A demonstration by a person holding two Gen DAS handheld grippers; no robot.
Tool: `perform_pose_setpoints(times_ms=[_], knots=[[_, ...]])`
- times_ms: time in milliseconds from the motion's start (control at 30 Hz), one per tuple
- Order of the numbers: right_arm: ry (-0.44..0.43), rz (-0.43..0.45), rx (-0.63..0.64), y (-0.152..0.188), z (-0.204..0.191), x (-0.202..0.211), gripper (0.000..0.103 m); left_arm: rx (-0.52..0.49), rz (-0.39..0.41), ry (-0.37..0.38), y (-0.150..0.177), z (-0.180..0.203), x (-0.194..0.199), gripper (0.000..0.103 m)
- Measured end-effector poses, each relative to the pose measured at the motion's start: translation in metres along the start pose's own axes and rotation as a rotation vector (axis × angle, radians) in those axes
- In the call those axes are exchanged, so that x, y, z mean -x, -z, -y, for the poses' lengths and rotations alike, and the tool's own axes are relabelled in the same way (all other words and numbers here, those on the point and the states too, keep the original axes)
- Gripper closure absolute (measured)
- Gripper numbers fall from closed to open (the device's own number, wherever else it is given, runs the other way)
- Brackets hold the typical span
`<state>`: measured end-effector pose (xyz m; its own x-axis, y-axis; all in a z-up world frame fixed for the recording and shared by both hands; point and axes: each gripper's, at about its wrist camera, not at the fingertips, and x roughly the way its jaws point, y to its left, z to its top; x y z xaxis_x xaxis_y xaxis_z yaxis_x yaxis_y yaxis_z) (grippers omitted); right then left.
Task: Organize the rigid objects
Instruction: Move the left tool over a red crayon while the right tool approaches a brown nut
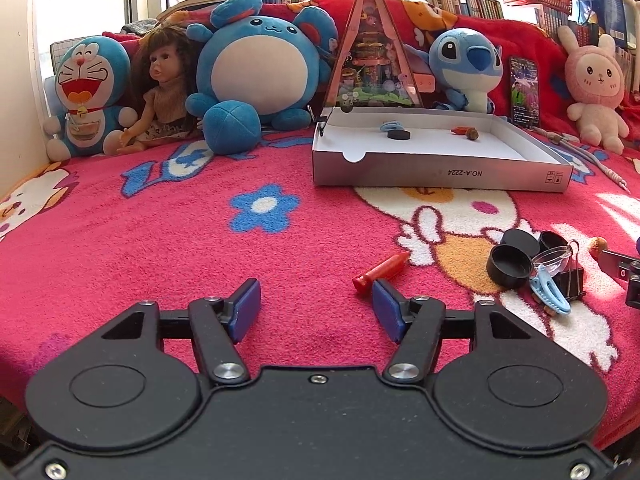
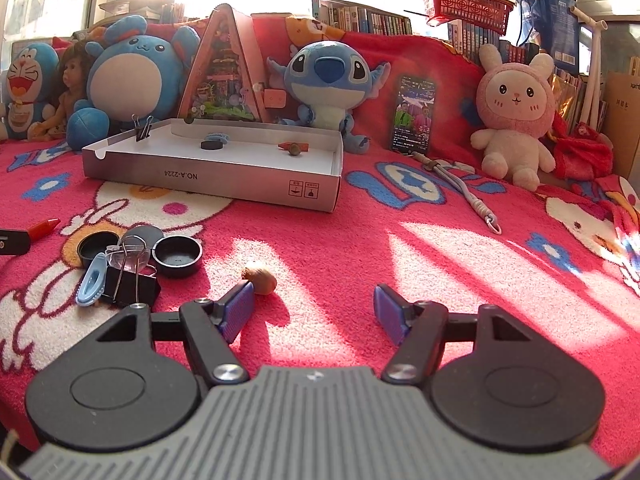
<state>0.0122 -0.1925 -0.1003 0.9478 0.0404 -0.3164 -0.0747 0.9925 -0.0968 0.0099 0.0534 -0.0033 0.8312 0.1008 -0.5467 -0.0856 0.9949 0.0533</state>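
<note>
Left fingers: the left gripper (image 1: 316, 310) has its blue pads parted and nothing between them; it sits low over the blanket (image 1: 160, 220).
Right fingers: the right gripper (image 2: 314, 312) is spread wide and empty, also low over the blanket.
Crayon: the red crayon (image 1: 382, 269) lies on the blanket just ahead of the left gripper's right finger (image 1: 386, 312), its flat end close to that pad's tip but outside the gap; its point aims up and to the right.
Nut: a brown nut (image 2: 260, 278) lies right at the tip of the right gripper's left finger (image 2: 238, 312), outside the gap; whether they touch I cannot tell.
Pile: left of the nut sit two black caps (image 2: 178, 256), a grey disc (image 2: 144, 234), a clear dome (image 2: 128, 258), a black binder clip (image 2: 130, 286) and a blue hair clip (image 2: 92, 282), bunched together and touching.
Box: an open white box (image 2: 212, 178) stands farther back on the blanket.
Box contents: a black disc (image 2: 211, 144) with a blue clip just behind it, a second nut (image 2: 295, 149) beside a small red piece, and a binder clip (image 2: 143, 130) on the left wall.
Background: plush toys (image 2: 328, 80), a doll and a phone (image 2: 414, 114) line the back.
</note>
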Motion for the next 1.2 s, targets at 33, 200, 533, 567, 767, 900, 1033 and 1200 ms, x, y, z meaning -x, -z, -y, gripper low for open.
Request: perform_pose_setpoints(times_ms=[33, 200, 533, 567, 767, 900, 1033, 1200], knots=[[0.004, -0.001, -0.001, -0.001, 0.0, -0.001, 0.025, 0.005, -0.002, -0.005, -0.001, -0.001, -0.001, 0.043], [0.016, -0.011, -0.014, -0.002, 0.003, -0.003, 0.025, 0.014, 0.002, -0.025, -0.005, -0.006, -0.011, 0.042], [-0.032, -0.019, -0.087, -0.004, 0.004, -0.002, 0.025, -0.043, 0.033, 0.041, -0.003, 0.011, -0.007, 0.042], [-0.038, -0.018, -0.089, -0.004, 0.002, -0.001, 0.025, -0.055, 0.038, 0.048, -0.003, 0.013, -0.006, 0.042], [-0.055, -0.011, -0.13, -0.006, -0.009, -0.003, 0.031, -0.102, 0.058, 0.081, -0.003, 0.027, -0.006, 0.042], [-0.043, -0.006, -0.178, -0.007, -0.014, -0.005, 0.04, -0.104, 0.064, 0.101, -0.004, 0.03, -0.009, 0.044], [-0.023, -0.006, -0.2, -0.008, -0.017, -0.007, 0.048, -0.108, 0.063, 0.117, -0.007, 0.03, -0.014, 0.045], [-0.007, -0.007, -0.218, -0.009, -0.017, -0.009, 0.054, -0.105, 0.067, 0.125, -0.009, 0.029, -0.018, 0.049]])
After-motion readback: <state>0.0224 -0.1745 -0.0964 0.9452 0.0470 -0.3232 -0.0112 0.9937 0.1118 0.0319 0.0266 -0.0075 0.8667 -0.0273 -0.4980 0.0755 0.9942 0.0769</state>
